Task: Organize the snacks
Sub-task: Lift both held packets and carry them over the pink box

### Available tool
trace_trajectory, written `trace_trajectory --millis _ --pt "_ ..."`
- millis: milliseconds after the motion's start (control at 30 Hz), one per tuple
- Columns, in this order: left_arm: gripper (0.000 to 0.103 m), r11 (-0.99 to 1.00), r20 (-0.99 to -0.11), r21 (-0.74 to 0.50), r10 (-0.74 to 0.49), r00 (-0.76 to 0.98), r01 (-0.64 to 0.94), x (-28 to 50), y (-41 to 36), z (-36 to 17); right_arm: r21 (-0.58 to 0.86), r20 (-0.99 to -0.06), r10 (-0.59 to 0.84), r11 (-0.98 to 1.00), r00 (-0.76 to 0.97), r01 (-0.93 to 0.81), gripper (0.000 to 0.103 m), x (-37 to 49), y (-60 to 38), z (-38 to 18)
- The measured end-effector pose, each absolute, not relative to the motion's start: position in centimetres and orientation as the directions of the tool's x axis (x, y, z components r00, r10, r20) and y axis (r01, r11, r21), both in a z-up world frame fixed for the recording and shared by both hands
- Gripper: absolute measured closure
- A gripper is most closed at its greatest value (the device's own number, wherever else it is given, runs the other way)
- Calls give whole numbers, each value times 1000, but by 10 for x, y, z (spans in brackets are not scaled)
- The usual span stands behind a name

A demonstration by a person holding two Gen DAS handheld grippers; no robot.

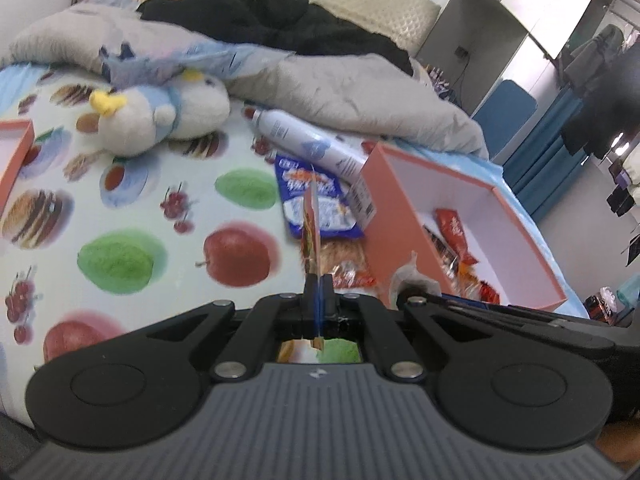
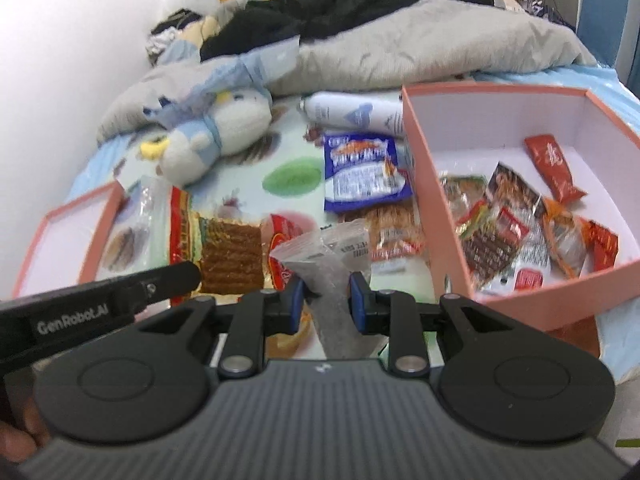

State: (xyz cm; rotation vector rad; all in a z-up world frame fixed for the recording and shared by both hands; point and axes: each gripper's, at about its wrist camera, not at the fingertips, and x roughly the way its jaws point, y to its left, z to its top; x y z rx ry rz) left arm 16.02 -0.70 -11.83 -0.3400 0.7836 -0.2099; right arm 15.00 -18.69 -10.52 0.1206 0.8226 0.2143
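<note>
Pinching a flat packet (image 1: 311, 224) edge-on in my left gripper (image 1: 319, 296), jaws fully closed. My right gripper (image 2: 326, 304) clamps a grey pouch (image 2: 328, 264) near its end. Either could slip before reaching the pink box (image 2: 532, 304).

A pink box (image 2: 444, 200) with a white inside sits on a pale bedsheet (image 1: 132, 216) printed with red apples, green blobs, cherries and burgers, beside a blue-and-white snack packet (image 2: 362, 172), a white-and-blue plush toy (image 2: 224, 136) and a grey blanket (image 2: 420, 44).
</note>
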Motion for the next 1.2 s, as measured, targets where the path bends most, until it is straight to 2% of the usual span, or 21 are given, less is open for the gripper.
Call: trace_trajectory --millis 367,900,1067,1200 --pt "103 930 -560 -326 -336 757 171 174 -43 -45 216 -635 221 971 740 -104 75 160 -226 -52" --pt "103 901 -396 -301 -417 818 313 200 -108 53 179 -463 166 980 871 -92 75 165 -282 25" --pt "103 882 -379 -315 -457 805 352 214 -138 66 150 -435 115 987 893 -54 75 172 -312 35" --pt "103 874 -404 -308 -477 781 375 232 -165 65 135 -432 79 991 899 -22 75 178 -333 36"
